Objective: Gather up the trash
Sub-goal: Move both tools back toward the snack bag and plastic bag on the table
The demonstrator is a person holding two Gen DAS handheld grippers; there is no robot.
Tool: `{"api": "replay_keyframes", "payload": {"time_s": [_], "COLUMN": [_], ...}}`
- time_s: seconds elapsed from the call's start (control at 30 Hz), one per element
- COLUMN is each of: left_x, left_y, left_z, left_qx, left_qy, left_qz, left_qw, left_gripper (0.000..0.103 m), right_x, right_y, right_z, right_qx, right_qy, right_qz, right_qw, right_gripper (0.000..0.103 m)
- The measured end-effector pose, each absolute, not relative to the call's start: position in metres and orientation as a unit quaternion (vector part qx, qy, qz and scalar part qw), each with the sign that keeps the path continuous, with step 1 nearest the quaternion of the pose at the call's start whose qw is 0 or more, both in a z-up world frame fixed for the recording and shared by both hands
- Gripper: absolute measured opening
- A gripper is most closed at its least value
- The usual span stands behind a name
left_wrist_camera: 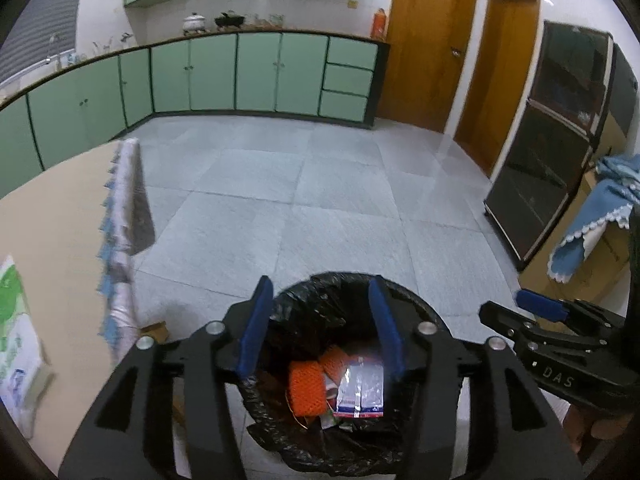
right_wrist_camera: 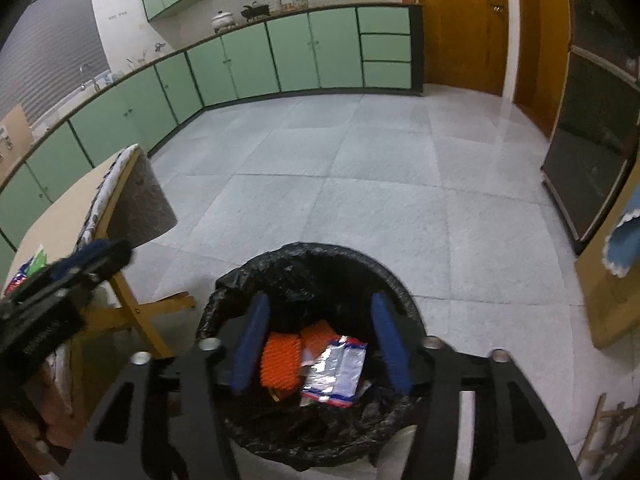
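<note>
A round bin lined with a black bag [left_wrist_camera: 320, 292] [right_wrist_camera: 304, 260] stands on the tiled floor below both grippers. Inside lie orange netted pieces [left_wrist_camera: 306, 392] [right_wrist_camera: 280, 364] and a silvery wrapper with red and blue edging [left_wrist_camera: 360, 392] [right_wrist_camera: 336, 372]. My left gripper [left_wrist_camera: 322, 332] hangs over the bin mouth, open, nothing between its blue pads. My right gripper [right_wrist_camera: 322, 340] is also above the bin, open and empty; it shows at the right edge of the left wrist view [left_wrist_camera: 540, 320]. The left gripper appears blurred at the left of the right wrist view [right_wrist_camera: 60, 280].
A wooden table [left_wrist_camera: 52, 208] [right_wrist_camera: 64, 200] with a folded cloth over its edge stands left of the bin; a green and white packet [left_wrist_camera: 12, 320] lies on it. Green cabinets line the far walls. A dark glass cabinet [left_wrist_camera: 552, 160] and blue cloth [left_wrist_camera: 592, 224] are at right.
</note>
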State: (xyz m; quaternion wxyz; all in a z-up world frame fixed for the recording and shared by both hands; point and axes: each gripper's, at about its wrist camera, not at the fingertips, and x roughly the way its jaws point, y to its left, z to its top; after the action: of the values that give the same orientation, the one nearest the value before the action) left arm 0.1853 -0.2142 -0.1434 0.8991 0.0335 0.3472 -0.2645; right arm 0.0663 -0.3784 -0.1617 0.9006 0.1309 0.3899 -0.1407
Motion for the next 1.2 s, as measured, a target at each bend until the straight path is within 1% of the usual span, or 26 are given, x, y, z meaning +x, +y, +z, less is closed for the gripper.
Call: {"api": "replay_keyframes", "payload": {"time_s": [0.03,0.1,0.2,0.37,0.67,0.97,1.2], "left_x": [0.184,0.182,0.180,0.178,0.175,0.196,0.210], "left_y": [-0.207,-0.195,-0.174,-0.124,-0.031,0.045,0.068], "left_z": [-0.137,-0.127,-0.112,-0.092,-0.068,-0.078,-0.088], "left_qx": [0.029,0.026,0.023,0.005,0.006,-0.016,-0.032], "left_qy": [0.340,0.328,0.313,0.300,0.272,0.295,0.312], "left_qz": [-0.259,-0.246,-0.222,-0.178,-0.071,0.007,0.016], "left_qw": [0.904,0.912,0.923,0.937,0.960,0.955,0.949], "left_gripper": [0.057,0.068,0.077,0.082,0.083,0.083,0.083], "right_x": [0.065,0.064,0.063,0.070,0.100,0.133,0.170], "right_y": [-0.377,-0.370,-0.358,-0.328,-0.242,-0.162,-0.122], "right_z": [-0.159,-0.148,-0.132,-0.111,-0.087,-0.083,-0.092], "right_qx": [0.128,0.120,0.115,0.110,0.082,0.052,0.041], "right_qy": [0.385,0.370,0.348,0.327,0.293,0.279,0.287], "right_qz": [-0.144,-0.150,-0.138,-0.105,-0.025,0.041,0.064], "right_qw": [0.903,0.909,0.920,0.933,0.952,0.958,0.955], "right_gripper": [0.074,0.089,0.097,0.097,0.097,0.097,0.097]}}
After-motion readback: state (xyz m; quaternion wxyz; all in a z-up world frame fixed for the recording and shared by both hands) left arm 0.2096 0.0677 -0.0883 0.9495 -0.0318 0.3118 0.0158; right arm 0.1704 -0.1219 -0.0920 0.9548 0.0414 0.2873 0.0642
